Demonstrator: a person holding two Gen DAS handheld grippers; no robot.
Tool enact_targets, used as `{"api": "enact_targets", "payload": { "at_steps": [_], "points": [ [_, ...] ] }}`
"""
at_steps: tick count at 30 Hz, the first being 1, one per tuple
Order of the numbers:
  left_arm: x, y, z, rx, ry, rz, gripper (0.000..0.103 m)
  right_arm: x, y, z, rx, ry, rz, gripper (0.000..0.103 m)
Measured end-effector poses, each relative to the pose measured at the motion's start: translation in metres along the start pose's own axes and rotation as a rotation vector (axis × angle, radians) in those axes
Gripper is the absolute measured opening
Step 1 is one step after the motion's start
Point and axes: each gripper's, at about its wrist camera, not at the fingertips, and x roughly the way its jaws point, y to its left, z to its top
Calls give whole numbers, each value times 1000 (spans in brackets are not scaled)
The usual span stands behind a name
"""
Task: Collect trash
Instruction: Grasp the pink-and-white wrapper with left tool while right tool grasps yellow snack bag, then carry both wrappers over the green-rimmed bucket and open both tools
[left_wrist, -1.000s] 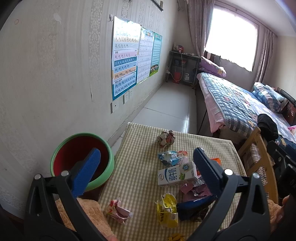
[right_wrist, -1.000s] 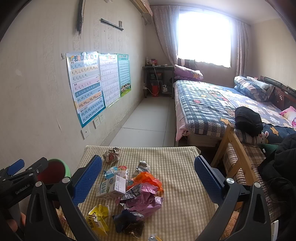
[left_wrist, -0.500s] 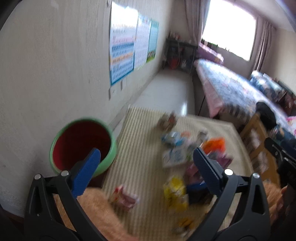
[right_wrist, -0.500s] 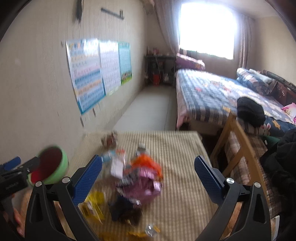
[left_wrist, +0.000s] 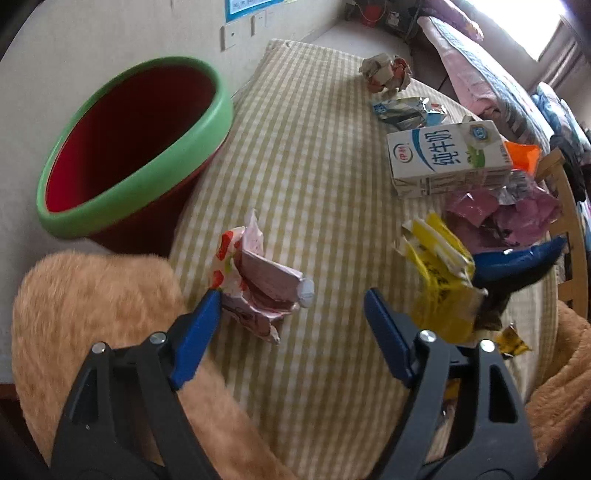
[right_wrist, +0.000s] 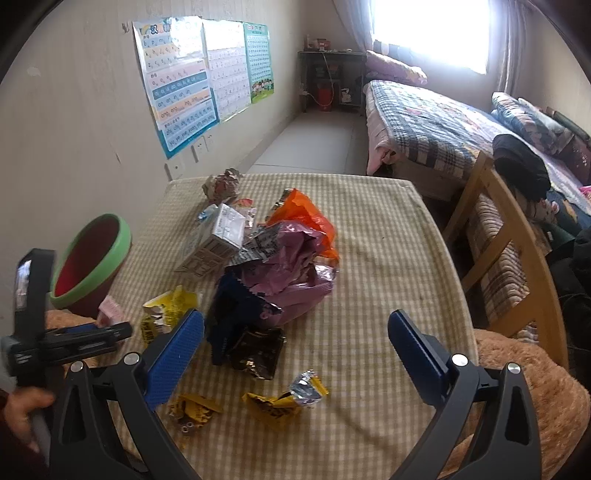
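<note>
The left gripper points down at a table with a checked cloth. Its jaws are closing. A crumpled pink and white carton lies between them. The left blue finger sits right at the carton's edge, but it is hard to tell if it really touches. The right finger is well apart from the carton, so nothing is pinched yet.

A red bin with a green rim stands just off the table's left edge, beside the wall. Its bottom is hidden behind a fuzzy orange cushion, and nothing shows inside it.

More trash lies on the cloth. There is a white milk box, a yellow wrapper, a dark blue bag, a purple bag, a bit of an orange bag, a silver and blue wrapper and a ball of crumpled paper at the far end. The bags overlap in a heap, so their shapes are hard to make out.

The right gripper hangs over the near side of the table with its jaws spread wide and nothing in them. A dark foil wrapper and small yellow wrappers lie under it. At the left edge of this view a hand shows, cut off by the frame. Far back there is a bed, and the window above it is too bright to see through.
</note>
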Motion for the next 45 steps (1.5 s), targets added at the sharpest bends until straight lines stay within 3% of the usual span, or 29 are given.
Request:
{"api": "enact_targets", "payload": {
  "at_steps": [1, 3, 6, 8, 11, 13, 15, 17, 23, 26, 27, 34, 42, 45],
  "points": [
    [1, -1, 2, -1, -4, -7, 73, -1, 3, 0, -5, 2, 15, 96],
    [3, -1, 5, -8, 5, -14, 43, 0, 7, 0, -14, 7, 35, 96],
    [15, 5, 6, -45, 53, -45, 17, 5, 12, -2, -21, 31, 73, 96],
    [18, 10, 4, -65, 62, -64, 11, 9, 13, -3, -16, 46, 93, 96],
    [12, 13, 4, -80, 39, -81, 11, 19, 10, -3, 20, 86, 124, 96],
    [3, 15, 3, -89, 15, -96, 18, 21, 6, -3, 52, 105, 142, 96],
    [-5, 15, 2, -91, -9, -109, 57, 20, 6, -3, 60, 102, 152, 96],
    [-14, 15, 0, -83, -36, -120, 62, 18, 10, -1, 49, 99, 161, 96],
    [7, 5, 20, -34, -7, -79, 63, 15, 33, -1, -6, 104, 245, 92],
    [28, 4, 28, -40, 40, -95, 46, 14, 46, -1, -38, 112, 293, 85],
    [29, 4, 27, -40, 39, -92, 45, 13, 50, -1, -50, 116, 314, 83],
    [-12, 14, 17, -61, -78, -85, 41, 34, 78, 0, -120, 162, 350, 65],
    [-82, 37, 3, -57, -251, -8, 42, 87, 91, -4, -101, 285, 376, 57],
    [-89, 42, 6, -70, -267, -15, 42, 101, 89, -10, -78, 333, 396, 39]
  ]
}}
